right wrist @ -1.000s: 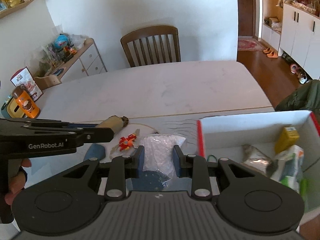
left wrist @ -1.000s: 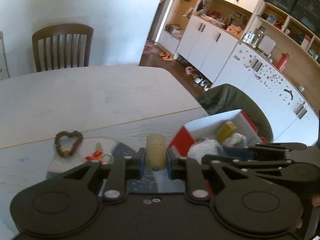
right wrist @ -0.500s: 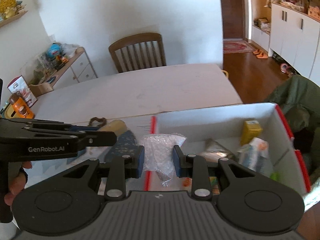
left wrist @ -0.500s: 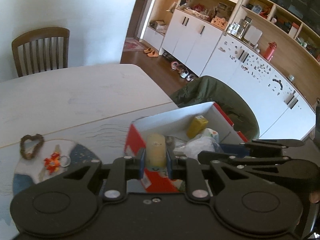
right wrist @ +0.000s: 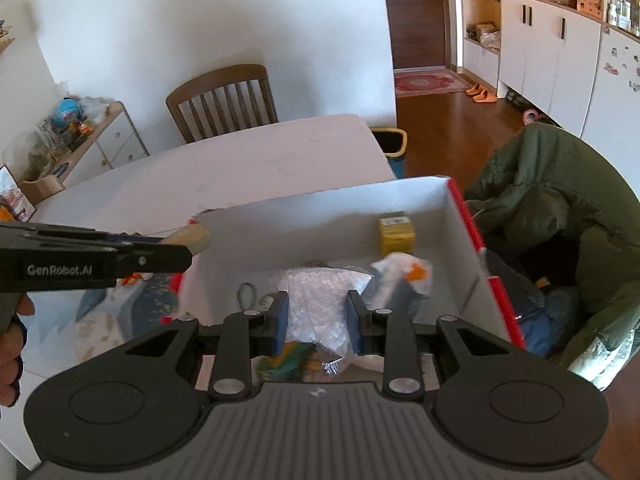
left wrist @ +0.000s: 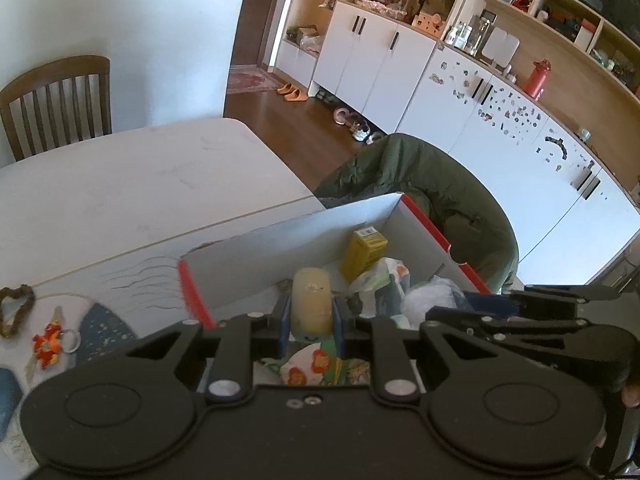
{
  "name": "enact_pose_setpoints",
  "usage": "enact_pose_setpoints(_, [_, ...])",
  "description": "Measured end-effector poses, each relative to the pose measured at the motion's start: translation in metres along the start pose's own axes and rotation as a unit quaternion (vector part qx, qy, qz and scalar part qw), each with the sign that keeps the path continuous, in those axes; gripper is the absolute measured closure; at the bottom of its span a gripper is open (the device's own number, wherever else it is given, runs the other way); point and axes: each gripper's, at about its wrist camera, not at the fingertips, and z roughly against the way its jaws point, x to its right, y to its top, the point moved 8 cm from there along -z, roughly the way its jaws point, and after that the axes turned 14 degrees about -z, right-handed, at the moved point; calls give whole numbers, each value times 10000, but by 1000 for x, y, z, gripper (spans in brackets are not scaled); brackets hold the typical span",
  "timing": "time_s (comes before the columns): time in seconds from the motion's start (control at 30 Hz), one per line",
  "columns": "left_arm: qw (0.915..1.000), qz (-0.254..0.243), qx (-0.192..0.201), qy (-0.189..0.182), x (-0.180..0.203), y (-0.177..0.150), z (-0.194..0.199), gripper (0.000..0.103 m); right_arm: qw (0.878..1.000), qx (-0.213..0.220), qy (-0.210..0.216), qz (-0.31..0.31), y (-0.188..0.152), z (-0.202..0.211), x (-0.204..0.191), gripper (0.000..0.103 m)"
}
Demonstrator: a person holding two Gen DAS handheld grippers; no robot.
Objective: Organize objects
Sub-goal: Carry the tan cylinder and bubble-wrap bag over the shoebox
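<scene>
I had the left gripper (left wrist: 309,320) closed on a cream, waxy-looking cylinder (left wrist: 310,304), a candle by its shape, with its long axis upright and its rounded top pointing up between the blue pads. It hung over the left end of the open box (left wrist: 304,240). From the right wrist view the same cylinder (right wrist: 196,236) showed only as a pale tip past the left gripper's black fingers, above the box's left wall.

My right gripper (right wrist: 316,318) was clamped on a crinkled clear plastic bag (right wrist: 320,300) of bubbly, whitish material, which bulged above the pads and trailed loose below them; it was held over the middle of the box interior.

The box was white cardboard inside with red outer edges, and it sat at the near right corner of the table (right wrist: 248,160). Inside it, below the grippers, lay a floral printed packet (left wrist: 320,364), then a soft white wrapper with orange print (right wrist: 404,268), and at the far wall a small yellow carton (right wrist: 396,234) standing upright.

On the table left of the box, I saw a red-orange beaded keyring (left wrist: 50,342) and a brown heart-shaped wreath (left wrist: 16,312) lying flat. Beyond the table's far edge stood a wooden slat-back chair (right wrist: 224,98).
</scene>
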Motion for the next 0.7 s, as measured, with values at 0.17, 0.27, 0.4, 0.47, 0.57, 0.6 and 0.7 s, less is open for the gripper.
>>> enact_pose_setpoints(0.17, [9999,-38,-150,12,11,7,-25,84,9998,-185,13,94,-8,-4,18,74])
enact_pose_setpoints(0.27, [9996,-47,-265,15,15,11,-41,84,9991,-331,21,270,-15,-12,20,74])
enact_pose_setpoints(0.4, [9992,-85,-394,28,19,18,-63,84,9978,-481,47,448,-22,-20,20,74])
enact_pose_setpoints(0.47, [9989,-104,-465,54,20,21,-72,84,9968,-576,69,544,-26,-25,20,74])
enact_pose_setpoints(0.57, [9983,-218,-537,60,25,25,-85,84,9956,-677,116,634,-29,-30,20,74])
enact_pose_setpoints(0.6, [9980,-279,-561,89,27,26,-89,84,9951,-707,139,674,-30,-31,20,74])
enact_pose_setpoints(0.7, [9973,-333,-640,119,29,27,-101,85,9933,-771,210,837,-32,-35,16,74])
